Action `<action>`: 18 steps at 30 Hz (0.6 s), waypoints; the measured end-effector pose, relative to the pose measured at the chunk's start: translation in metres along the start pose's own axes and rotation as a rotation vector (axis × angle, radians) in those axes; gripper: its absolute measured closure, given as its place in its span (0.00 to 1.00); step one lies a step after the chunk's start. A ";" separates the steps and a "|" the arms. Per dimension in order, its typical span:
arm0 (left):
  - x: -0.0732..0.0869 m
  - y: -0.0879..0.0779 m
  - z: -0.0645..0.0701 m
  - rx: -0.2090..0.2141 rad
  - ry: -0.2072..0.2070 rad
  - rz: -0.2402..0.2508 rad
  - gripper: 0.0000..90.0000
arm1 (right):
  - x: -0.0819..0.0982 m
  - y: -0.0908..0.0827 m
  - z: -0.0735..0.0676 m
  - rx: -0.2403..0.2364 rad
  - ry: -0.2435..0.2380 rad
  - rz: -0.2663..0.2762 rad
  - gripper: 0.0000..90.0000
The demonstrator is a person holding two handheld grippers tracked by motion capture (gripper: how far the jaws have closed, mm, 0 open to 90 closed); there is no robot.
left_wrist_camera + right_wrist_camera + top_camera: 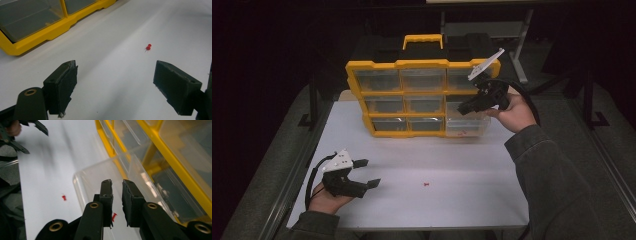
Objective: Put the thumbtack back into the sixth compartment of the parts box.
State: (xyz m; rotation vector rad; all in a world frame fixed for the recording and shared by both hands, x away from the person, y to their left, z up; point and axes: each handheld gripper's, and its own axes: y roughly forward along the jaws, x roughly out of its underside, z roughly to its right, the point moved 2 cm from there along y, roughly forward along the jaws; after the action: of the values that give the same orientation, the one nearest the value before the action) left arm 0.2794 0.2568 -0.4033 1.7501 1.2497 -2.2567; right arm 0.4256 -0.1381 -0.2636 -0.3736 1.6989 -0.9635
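The left gripper (364,173) rests near the tabletop's (452,200) front left corner, jaws wide apart with nothing between them. A red pushpin (427,184) lies loose on the bare middle of the tabletop, well apart from those jaws; it could roll or skid off if nudged carelessly, being so small.

Farther back, the right gripper (117,185) hovers over a clear drawer (100,173) pulled out from the yellow organiser (412,95) near the tabletop's rear right. Its jaws stand almost together with a narrow gap and nothing held. A second red pin (114,216) shows just under them in the right gripper view, seemingly inside the drawer.

The projecting drawer could tip or slide out fully if bumped, spilling its pins. The organiser's upright frame crowds the approach.
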 end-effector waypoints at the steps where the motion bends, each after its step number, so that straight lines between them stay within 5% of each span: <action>1: 0.000 0.000 0.000 0.000 -0.004 0.000 0.21 | 0.000 0.000 0.000 0.000 0.000 0.000 0.86; 18: -0.001 -0.001 0.000 -0.002 -0.002 0.005 0.21 | -0.016 -0.001 -0.031 -0.056 -0.059 0.077 0.82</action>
State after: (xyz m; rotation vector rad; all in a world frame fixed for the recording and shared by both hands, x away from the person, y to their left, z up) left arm 0.2792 0.2570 -0.4025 1.7479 1.2458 -2.2530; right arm 0.4027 -0.1153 -0.2503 -0.3675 1.6776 -0.8423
